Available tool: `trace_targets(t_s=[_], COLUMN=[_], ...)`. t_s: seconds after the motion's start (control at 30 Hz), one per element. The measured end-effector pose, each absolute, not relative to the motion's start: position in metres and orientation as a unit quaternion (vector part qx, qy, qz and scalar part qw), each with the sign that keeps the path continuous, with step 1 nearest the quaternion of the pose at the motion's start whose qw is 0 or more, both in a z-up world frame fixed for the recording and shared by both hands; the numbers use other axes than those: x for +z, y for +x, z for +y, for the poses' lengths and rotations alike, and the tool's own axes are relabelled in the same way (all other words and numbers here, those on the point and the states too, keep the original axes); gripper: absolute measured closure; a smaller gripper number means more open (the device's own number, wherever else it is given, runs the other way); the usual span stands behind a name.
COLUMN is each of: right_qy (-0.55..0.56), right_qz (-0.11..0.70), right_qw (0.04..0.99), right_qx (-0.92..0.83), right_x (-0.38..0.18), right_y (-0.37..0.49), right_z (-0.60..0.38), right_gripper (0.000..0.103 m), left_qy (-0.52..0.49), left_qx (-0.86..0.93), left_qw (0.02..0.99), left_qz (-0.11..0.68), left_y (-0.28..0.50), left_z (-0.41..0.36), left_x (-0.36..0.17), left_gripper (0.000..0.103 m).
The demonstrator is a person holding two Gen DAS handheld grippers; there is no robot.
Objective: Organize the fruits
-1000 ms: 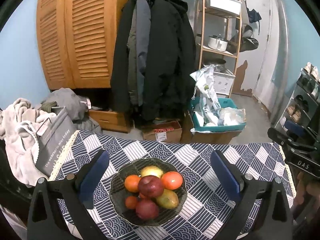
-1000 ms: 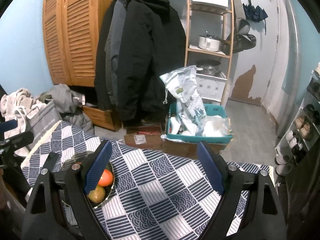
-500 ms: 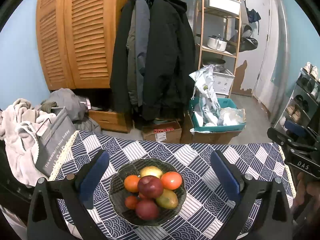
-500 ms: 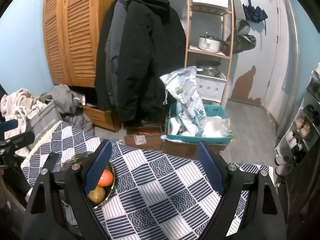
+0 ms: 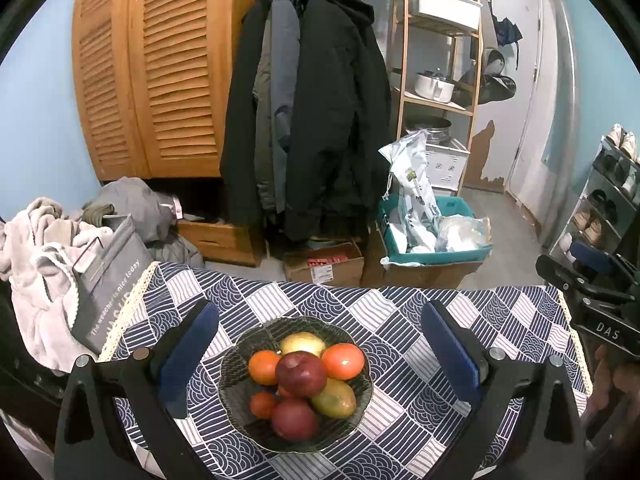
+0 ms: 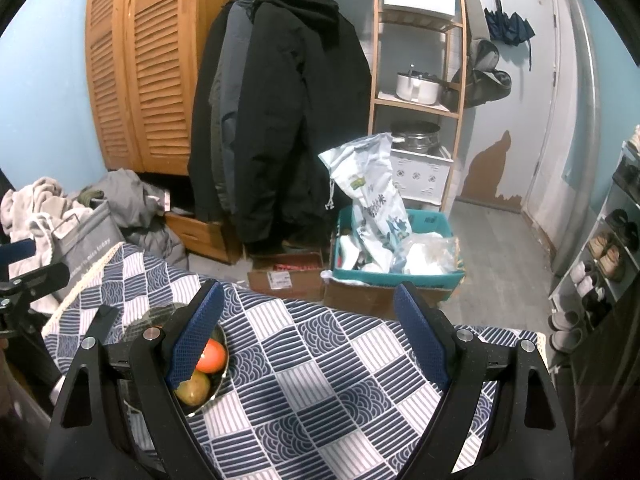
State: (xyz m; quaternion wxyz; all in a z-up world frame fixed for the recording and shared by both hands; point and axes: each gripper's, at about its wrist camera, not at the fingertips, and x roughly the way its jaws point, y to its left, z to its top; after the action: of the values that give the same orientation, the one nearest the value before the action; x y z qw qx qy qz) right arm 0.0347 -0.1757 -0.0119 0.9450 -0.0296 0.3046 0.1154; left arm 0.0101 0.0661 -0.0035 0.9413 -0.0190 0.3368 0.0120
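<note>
Lettering "DAS" marks right gripper point(image 5: 600, 300) beside fruit bowl point(image 5: 240, 364).

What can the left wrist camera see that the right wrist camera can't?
Only the left wrist view shows the whole fruit pile: a dark red apple on top, a yellow fruit behind it, and small oranges. Its open left hand-held gripper frames the glass bowl.

Only the right wrist view shows a wide bare stretch of the checked tablecloth between the fingers of the open right hand-held gripper.

Both show the bowl, coats, wooden wardrobe and teal crate.
</note>
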Motion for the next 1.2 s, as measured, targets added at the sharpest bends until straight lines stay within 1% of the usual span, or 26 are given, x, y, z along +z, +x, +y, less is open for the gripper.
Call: trace_targets(t_s=[0.6,1.2], right_qy=[-0.028,-0.038], right_qz=[0.3,0.248], right_qw=[0.947,0.962], right_qx=[0.115,0.109], right_x=[-0.008,0.009], right_y=[0.037,0.023], right_z=[-0.179,-0.181], right_gripper=[0.017,0.017], left_qy=[-0.014,-0.019], left_qx=[0.021,0.02], left_qw=[0.946,0.959], left_qz=[0.323,0.283], left_y=[0.007,-0.006], left_z=[0.068,0.063], left_x=[0.003,0.016], left_gripper=[0.001,0.001])
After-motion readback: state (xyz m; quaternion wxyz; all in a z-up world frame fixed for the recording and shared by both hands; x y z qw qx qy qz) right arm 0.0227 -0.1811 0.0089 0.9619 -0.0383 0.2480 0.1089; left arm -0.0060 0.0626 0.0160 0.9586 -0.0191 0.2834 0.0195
